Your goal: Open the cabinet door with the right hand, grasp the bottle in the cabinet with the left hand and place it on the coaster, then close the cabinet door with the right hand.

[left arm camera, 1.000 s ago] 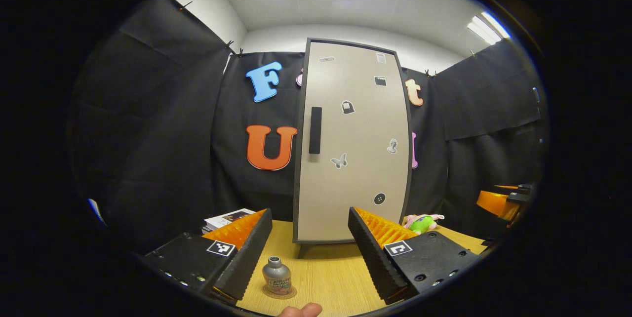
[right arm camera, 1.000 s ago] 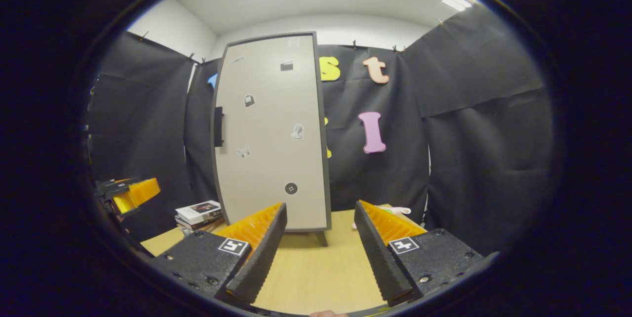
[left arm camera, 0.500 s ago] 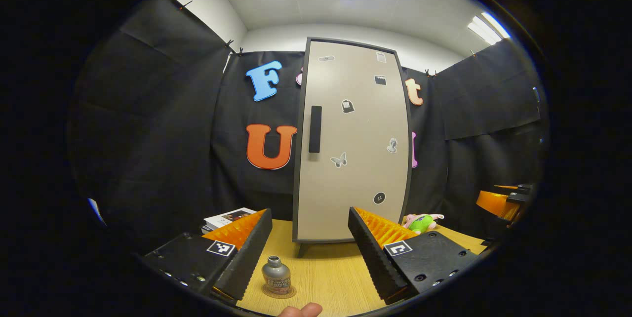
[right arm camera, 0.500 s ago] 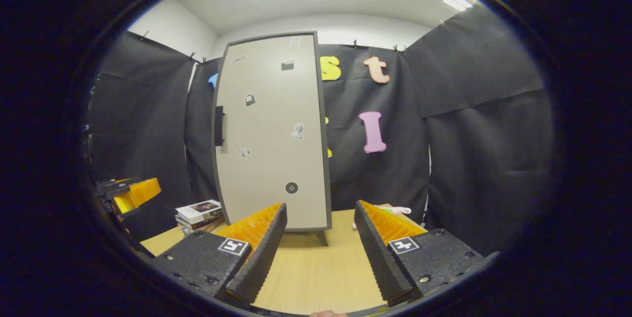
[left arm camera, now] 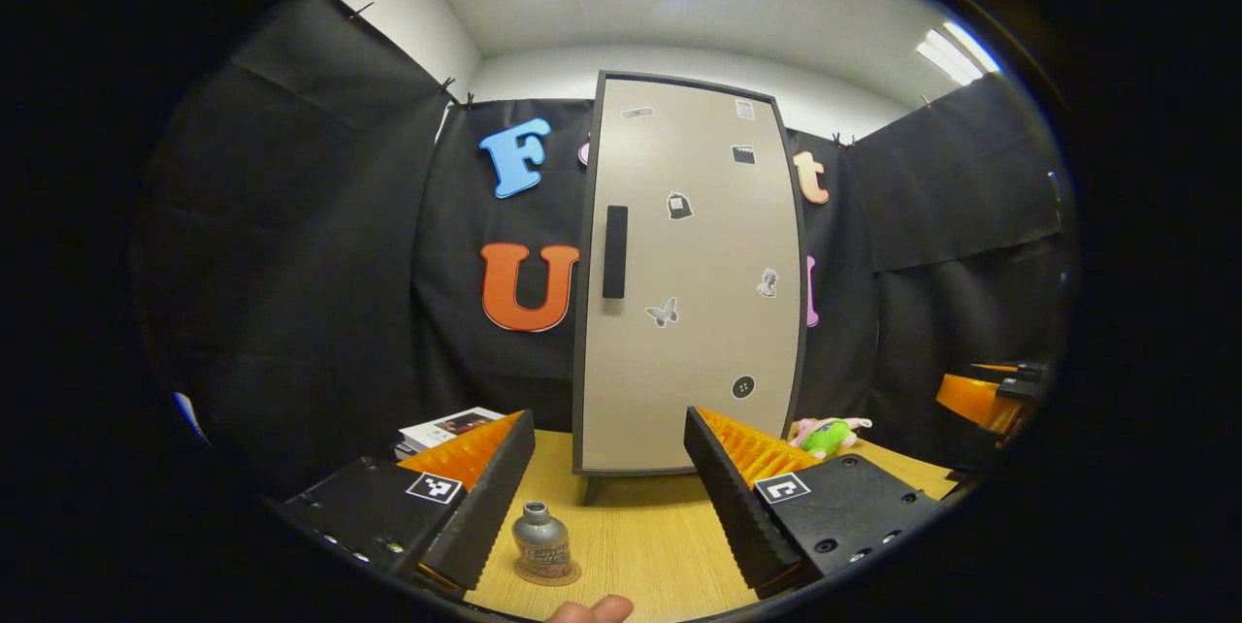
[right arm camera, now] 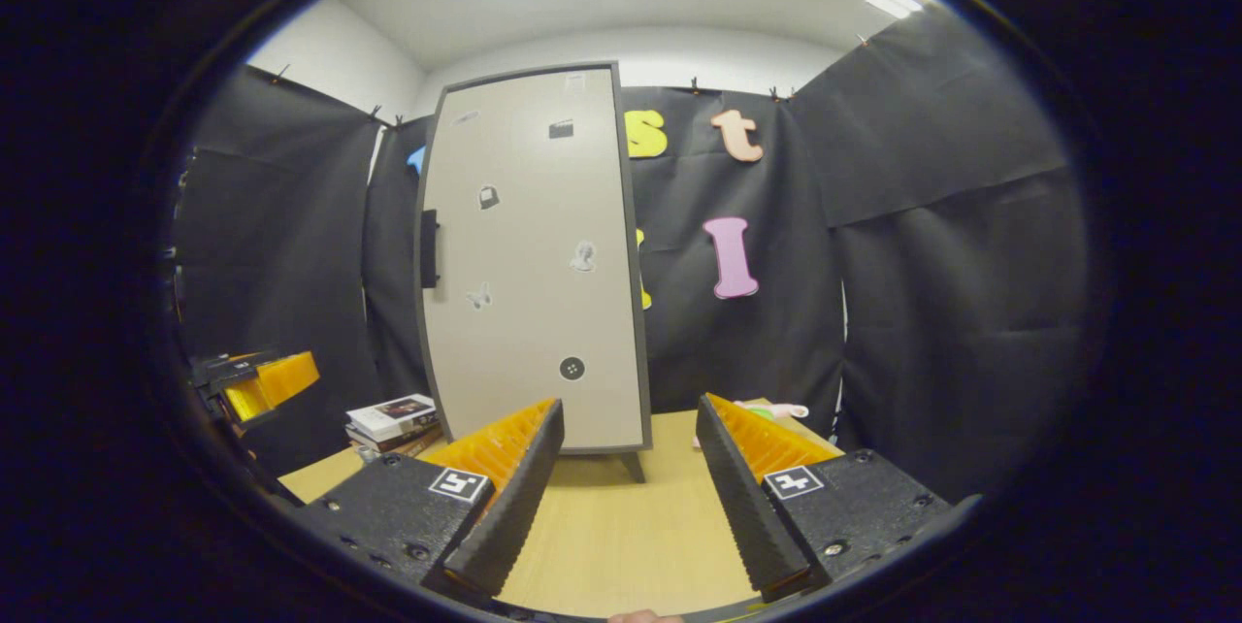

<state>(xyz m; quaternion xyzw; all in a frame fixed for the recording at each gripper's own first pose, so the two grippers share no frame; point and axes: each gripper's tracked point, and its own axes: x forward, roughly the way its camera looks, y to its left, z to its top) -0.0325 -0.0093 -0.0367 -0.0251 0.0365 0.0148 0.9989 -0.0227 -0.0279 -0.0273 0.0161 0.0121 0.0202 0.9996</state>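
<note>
In the left gripper view, the left claw [left arm camera: 609, 497] is spread wide and holds nothing. The bottle [left arm camera: 540, 541] stands upright on the coaster [left arm camera: 548, 573], just beside the claw's left finger, on the wooden counter [left arm camera: 640, 545]. In the right gripper view, the right claw [right arm camera: 629, 487] is likewise wide open and empty above the counter. Farther back, the cabinet door [left arm camera: 689, 283] is closed, its dark handle [left arm camera: 615, 251] near the left edge. Books [right arm camera: 391, 416] lie left of the cabinet, a plush toy [left arm camera: 828, 437] to its right.
</note>
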